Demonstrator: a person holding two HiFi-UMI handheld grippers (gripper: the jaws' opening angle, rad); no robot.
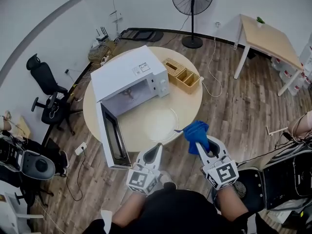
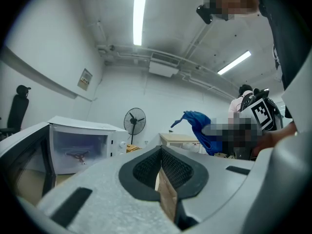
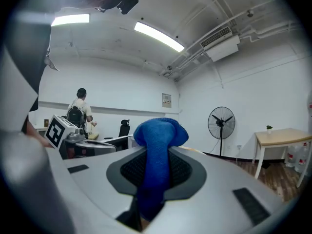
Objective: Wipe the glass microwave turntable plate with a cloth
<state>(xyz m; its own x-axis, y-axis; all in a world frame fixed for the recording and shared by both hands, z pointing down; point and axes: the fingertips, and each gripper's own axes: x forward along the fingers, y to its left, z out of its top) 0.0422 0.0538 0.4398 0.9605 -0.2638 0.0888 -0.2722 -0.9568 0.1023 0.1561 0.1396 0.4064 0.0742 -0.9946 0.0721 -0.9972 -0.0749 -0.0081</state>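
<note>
The clear glass turntable plate (image 1: 161,125) lies flat on the round table (image 1: 190,101), in front of the open white microwave (image 1: 129,77). My right gripper (image 1: 204,147) is shut on a bunched blue cloth (image 1: 196,133), held at the table's near edge just right of the plate. In the right gripper view the cloth (image 3: 158,150) bulges up between the jaws. My left gripper (image 1: 157,151) hovers at the plate's near rim, jaws together and holding nothing. The left gripper view shows its closed pads (image 2: 146,172), with the cloth (image 2: 200,126) off to the right.
The microwave door (image 1: 113,140) swings out toward me at the table's left. A wooden organizer (image 1: 181,75) stands behind the microwave. A fan (image 1: 192,4), a wooden desk (image 1: 268,38) and an office chair (image 1: 46,89) stand around the room.
</note>
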